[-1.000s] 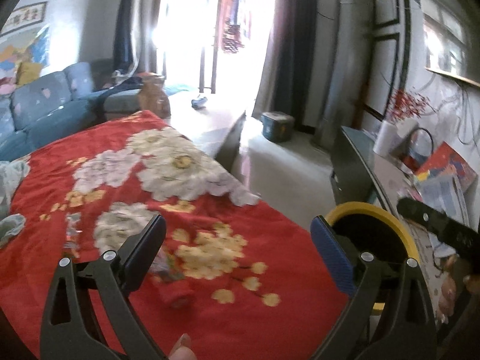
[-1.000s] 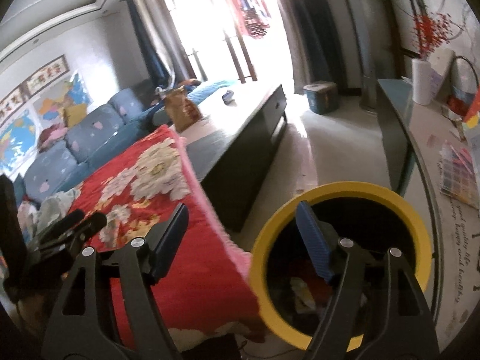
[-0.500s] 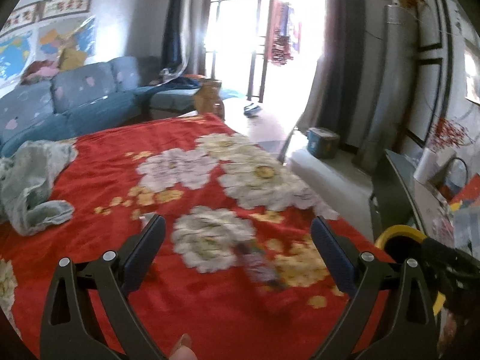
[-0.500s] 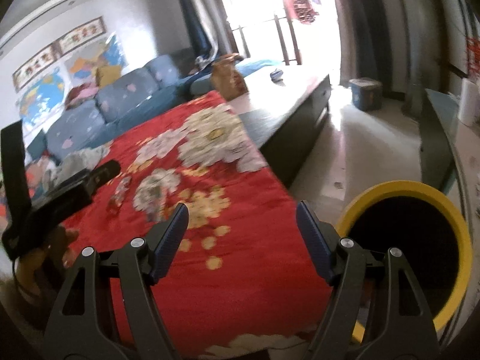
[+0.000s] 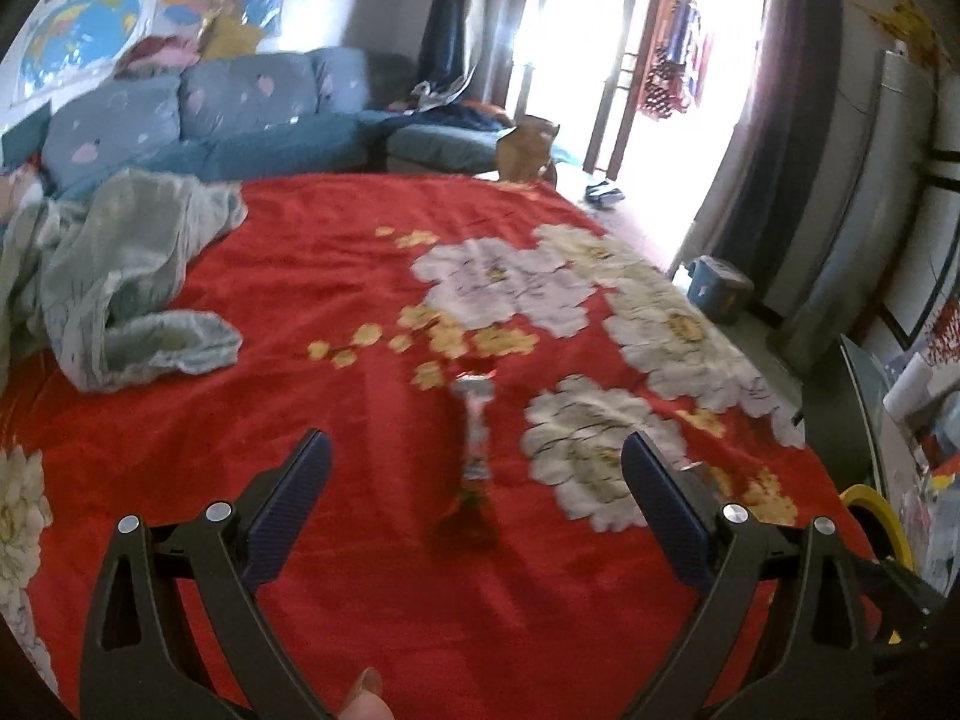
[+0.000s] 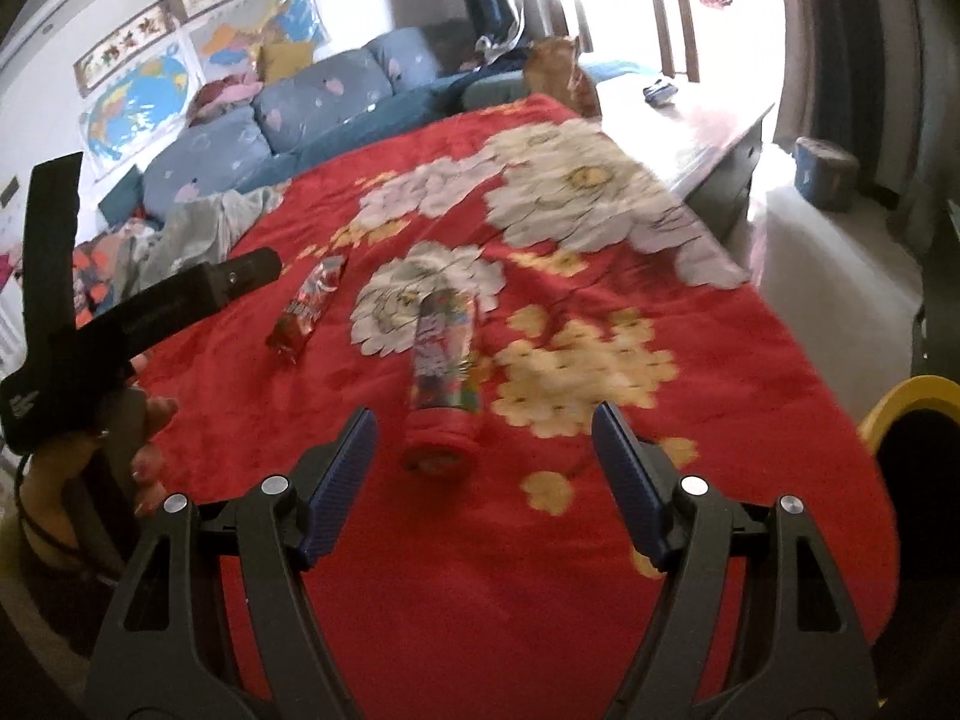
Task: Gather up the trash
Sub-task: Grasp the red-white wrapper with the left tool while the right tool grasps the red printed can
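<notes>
Showing yellow-rimmed bin (image 6: 900,405), contents hidden; wrappers (image 6: 441,360) outside.

1. This is a home living room.
2. A blue sofa (image 5: 198,102) with patterned cushions runs along the back wall, with clothes heaped on it.
3. A world map (image 6: 135,105) and framed calligraphy hang on the wall above it.
4. A red floral blanket (image 5: 336,276) covers a wide flat surface, with a crumpled pale cloth (image 5: 114,276) lying on it.
5. Dark curtains (image 5: 780,120) frame glass balcony doors, with laundry hanging outside in bright daylight.
</notes>
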Action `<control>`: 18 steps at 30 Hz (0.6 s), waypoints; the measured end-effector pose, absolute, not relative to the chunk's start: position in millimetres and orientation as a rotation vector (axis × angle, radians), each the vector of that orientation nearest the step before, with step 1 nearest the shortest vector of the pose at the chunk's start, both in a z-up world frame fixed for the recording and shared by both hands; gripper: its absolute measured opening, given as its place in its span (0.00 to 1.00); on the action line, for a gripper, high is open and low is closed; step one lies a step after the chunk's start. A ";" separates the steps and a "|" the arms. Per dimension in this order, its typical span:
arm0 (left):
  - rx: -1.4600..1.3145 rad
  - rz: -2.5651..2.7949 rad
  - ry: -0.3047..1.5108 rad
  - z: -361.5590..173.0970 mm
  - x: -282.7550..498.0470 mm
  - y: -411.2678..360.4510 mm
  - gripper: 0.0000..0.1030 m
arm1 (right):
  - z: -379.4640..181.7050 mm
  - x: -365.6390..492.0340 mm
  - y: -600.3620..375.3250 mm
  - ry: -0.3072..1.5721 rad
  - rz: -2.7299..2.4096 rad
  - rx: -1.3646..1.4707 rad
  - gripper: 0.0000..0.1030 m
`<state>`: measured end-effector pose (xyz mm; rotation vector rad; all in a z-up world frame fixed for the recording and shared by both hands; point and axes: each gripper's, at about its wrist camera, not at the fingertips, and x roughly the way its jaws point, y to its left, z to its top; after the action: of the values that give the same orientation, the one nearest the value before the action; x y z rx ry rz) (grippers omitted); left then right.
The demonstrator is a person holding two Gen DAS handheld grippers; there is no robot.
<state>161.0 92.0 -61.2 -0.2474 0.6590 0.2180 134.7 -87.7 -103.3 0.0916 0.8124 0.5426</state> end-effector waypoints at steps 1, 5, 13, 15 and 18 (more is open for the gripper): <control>-0.257 0.217 0.666 -64.0 161.6 95.5 0.92 | -106.3 137.2 -82.1 0.819 0.547 0.088 0.64; -0.303 0.205 0.696 -76.6 166.0 105.0 0.90 | -114.4 144.9 -67.3 0.844 0.560 0.079 0.64; -0.337 0.166 0.762 -96.0 182.5 105.6 0.58 | -125.7 154.1 -51.7 0.853 0.556 0.054 0.39; -0.335 0.161 0.799 -103.7 187.8 105.1 0.42 | -126.9 153.8 -53.9 0.857 0.556 0.062 0.26; -0.345 0.157 0.813 -107.6 189.1 106.3 0.19 | -125.8 150.4 -60.1 0.848 0.559 0.080 0.26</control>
<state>189.1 106.3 -107.6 -0.3451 0.8129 0.1568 150.4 -60.1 -125.8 0.0796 0.8485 0.5589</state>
